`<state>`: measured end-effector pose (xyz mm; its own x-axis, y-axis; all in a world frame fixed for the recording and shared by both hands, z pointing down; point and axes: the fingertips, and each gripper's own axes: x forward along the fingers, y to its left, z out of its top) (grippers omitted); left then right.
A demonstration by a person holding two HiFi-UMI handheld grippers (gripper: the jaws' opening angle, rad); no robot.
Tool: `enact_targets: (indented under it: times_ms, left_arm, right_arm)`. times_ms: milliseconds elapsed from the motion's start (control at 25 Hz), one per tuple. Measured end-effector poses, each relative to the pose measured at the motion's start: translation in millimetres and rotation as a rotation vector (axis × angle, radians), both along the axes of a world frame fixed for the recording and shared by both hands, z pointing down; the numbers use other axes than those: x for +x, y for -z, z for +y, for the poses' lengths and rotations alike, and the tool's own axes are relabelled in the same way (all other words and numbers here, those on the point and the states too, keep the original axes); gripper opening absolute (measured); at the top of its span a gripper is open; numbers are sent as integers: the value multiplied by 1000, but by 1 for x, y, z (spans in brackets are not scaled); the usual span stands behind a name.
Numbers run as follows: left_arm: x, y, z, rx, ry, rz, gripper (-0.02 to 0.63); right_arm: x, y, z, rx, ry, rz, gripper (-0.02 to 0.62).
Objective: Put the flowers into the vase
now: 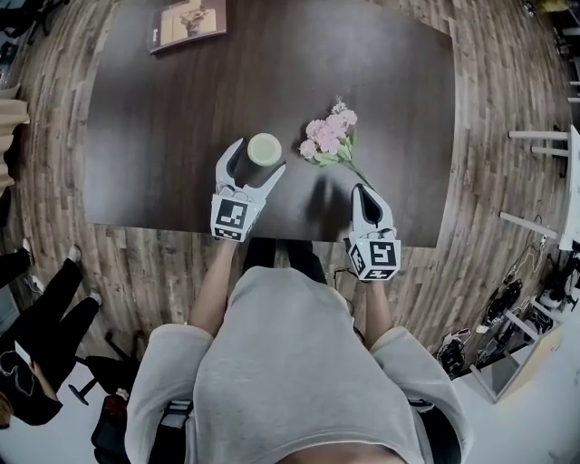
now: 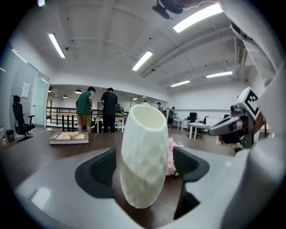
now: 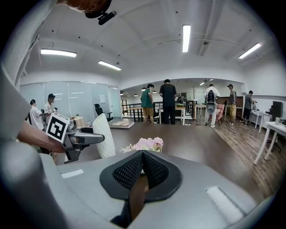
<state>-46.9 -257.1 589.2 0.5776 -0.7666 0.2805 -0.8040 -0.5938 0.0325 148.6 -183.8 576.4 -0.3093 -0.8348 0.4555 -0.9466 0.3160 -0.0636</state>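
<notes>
A pale, faceted vase (image 1: 264,149) stands upright on the dark table (image 1: 163,118) near its front edge. My left gripper (image 1: 258,159) is open around it, one jaw on each side, and in the left gripper view the vase (image 2: 144,161) shows a gap to each pad. A bunch of pink flowers (image 1: 328,136) lies on the table just right of the vase, its green stem running toward my right gripper (image 1: 361,190). That gripper is shut and empty, just short of the stem's end. In the right gripper view the flowers (image 3: 147,144) lie right beyond the closed tips.
A book (image 1: 188,23) lies at the table's far edge. The table's front edge runs just under both grippers. A seated person (image 1: 36,317) is at the left on the wooden floor. Several people (image 2: 85,109) stand by desks far behind.
</notes>
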Motion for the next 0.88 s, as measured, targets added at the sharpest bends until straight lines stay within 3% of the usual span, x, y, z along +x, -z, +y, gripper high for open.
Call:
enact_targets:
  times_ms: [120, 200, 400, 480, 600, 680, 800, 880]
  left_arm:
    - [4, -1, -7, 4, 3, -2, 389]
    - [3, 0, -7, 12, 7, -5, 342]
    - [1, -1, -7, 15, 10, 6, 342]
    - [2, -1, -8, 14, 12, 6, 342]
    - [1, -1, -7, 13, 16, 5, 342]
    - [1, -1, -7, 15, 17, 3, 342]
    - [2, -1, -6, 14, 18, 3, 342]
    - [2, -1, -6, 13, 19, 3, 342]
  right_arm:
    - [6, -2, -5, -5, -7, 11, -1]
    - [10, -6, -7, -14, -10, 25, -1]
    - [13, -25, -13, -67, 14, 66, 3]
    - [12, -36, -15, -99, 47, 120, 93]
    - [15, -58, -18, -123, 125, 361, 109]
    - [16, -74, -19, -135, 207, 587, 188]
    - [19, -93, -19, -118, 337, 968, 216]
    - [19, -102, -18, -101, 394, 1101, 222]
